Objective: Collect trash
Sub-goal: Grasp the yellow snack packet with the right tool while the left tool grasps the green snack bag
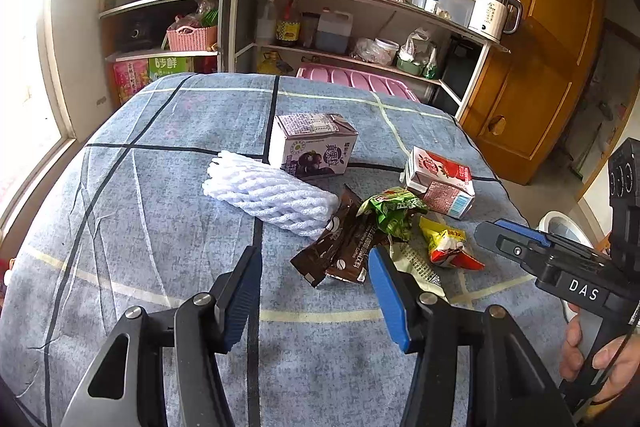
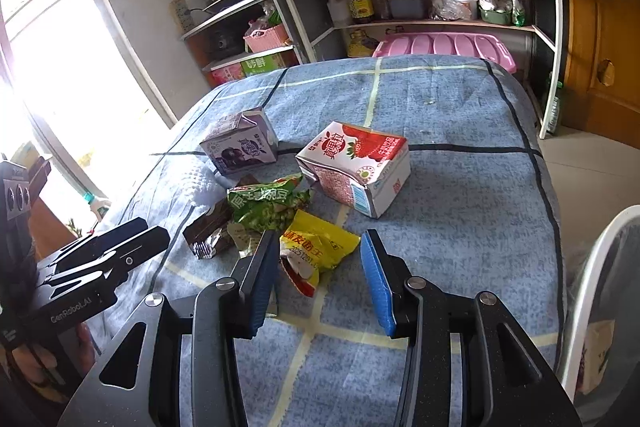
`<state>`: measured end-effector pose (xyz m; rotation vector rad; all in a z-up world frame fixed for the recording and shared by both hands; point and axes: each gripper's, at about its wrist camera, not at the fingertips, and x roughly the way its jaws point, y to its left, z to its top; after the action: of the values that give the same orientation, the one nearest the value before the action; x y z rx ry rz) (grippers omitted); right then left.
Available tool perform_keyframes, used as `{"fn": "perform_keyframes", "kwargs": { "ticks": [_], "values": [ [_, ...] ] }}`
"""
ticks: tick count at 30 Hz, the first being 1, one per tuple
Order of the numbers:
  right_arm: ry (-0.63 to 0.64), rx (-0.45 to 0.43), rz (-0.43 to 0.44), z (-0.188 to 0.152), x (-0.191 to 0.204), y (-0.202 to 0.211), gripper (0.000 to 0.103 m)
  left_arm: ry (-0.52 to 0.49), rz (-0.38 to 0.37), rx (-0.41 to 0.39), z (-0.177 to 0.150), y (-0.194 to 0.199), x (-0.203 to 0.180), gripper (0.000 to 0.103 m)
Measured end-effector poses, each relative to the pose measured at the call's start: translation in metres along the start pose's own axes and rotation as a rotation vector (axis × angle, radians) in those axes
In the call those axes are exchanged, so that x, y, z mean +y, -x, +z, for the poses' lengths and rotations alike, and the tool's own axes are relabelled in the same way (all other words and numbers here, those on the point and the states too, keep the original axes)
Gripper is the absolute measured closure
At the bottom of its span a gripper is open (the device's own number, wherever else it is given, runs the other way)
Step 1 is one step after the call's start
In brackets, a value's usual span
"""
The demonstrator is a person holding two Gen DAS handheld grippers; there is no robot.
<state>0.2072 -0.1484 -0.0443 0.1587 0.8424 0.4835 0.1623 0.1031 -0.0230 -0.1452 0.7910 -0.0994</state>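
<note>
On the blue checked cloth [image 1: 160, 155] the trash sits in one loose cluster, and you're hovering over its near edge with both tools. Far left lies the white foam net [image 1: 268, 193], just beside the purple carton [image 1: 312, 145]. Your left gripper [image 1: 316, 291] has its jaws wide apart and empty, lined up on the brown wrappers [image 1: 340, 251]; come down low and flat so a pad slides under the film, I'd say. Next, the green packet [image 2: 268, 205] overlaps them, so expect it to drag. Your right gripper [image 2: 320, 279], jaws also apart and empty, straddles the yellow packet [image 2: 320, 243]: close on its crumpled middle. The strawberry carton [image 2: 356, 167] lies furthest right, and the white bin rim [image 2: 592, 267] waits beyond the table's edge.
</note>
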Motion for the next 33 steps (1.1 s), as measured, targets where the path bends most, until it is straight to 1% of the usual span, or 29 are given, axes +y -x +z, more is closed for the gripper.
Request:
{"fn": "perform_keyframes", "kwargs": {
  "ticks": [2, 3, 9, 12, 14, 17, 18, 19, 22, 25, 30, 33],
  "values": [
    [0.0, 0.009, 0.007, 0.001, 0.001, -0.005, 0.05, 0.0, -0.005, 0.005, 0.001, -0.002, 0.001, 0.048],
    [0.002, 0.014, 0.011, 0.001, 0.002, -0.008, 0.048, 0.001, -0.003, 0.007, 0.002, -0.003, 0.002, 0.048],
    [-0.001, 0.06, -0.021, 0.002, 0.006, -0.029, 0.048, 0.006, -0.009, 0.026, 0.001, -0.012, 0.004, 0.048],
    [-0.005, 0.067, -0.036, 0.002, 0.005, -0.034, 0.048, 0.005, -0.003, 0.037, 0.002, -0.017, 0.004, 0.048],
    [-0.003, 0.074, -0.041, 0.001, 0.004, -0.036, 0.049, -0.003, -0.014, 0.034, 0.004, -0.018, 0.003, 0.048],
    [0.013, 0.066, -0.054, 0.0, 0.005, -0.035, 0.054, -0.013, -0.004, 0.036, 0.005, -0.02, 0.0, 0.047],
    [0.017, 0.066, -0.052, -0.001, 0.005, -0.035, 0.06, -0.015, -0.009, 0.032, 0.005, -0.02, -0.001, 0.047],
    [0.015, 0.065, -0.046, -0.001, 0.005, -0.034, 0.061, -0.016, -0.015, 0.03, 0.006, -0.021, -0.003, 0.047],
    [0.004, 0.059, -0.033, -0.002, 0.002, -0.034, 0.061, -0.025, -0.026, 0.034, 0.009, -0.024, -0.008, 0.047],
    [-0.004, 0.05, -0.027, -0.002, -0.001, -0.033, 0.062, -0.036, -0.052, 0.03, 0.013, -0.026, -0.014, 0.047],
    [-0.014, 0.018, -0.072, -0.002, -0.009, -0.024, 0.064, -0.043, -0.068, 0.031, 0.018, -0.031, -0.022, 0.047],
    [-0.047, 0.01, -0.073, -0.003, -0.02, -0.019, 0.064, -0.07, -0.066, 0.025, 0.021, -0.035, -0.032, 0.047]
  ]
}}
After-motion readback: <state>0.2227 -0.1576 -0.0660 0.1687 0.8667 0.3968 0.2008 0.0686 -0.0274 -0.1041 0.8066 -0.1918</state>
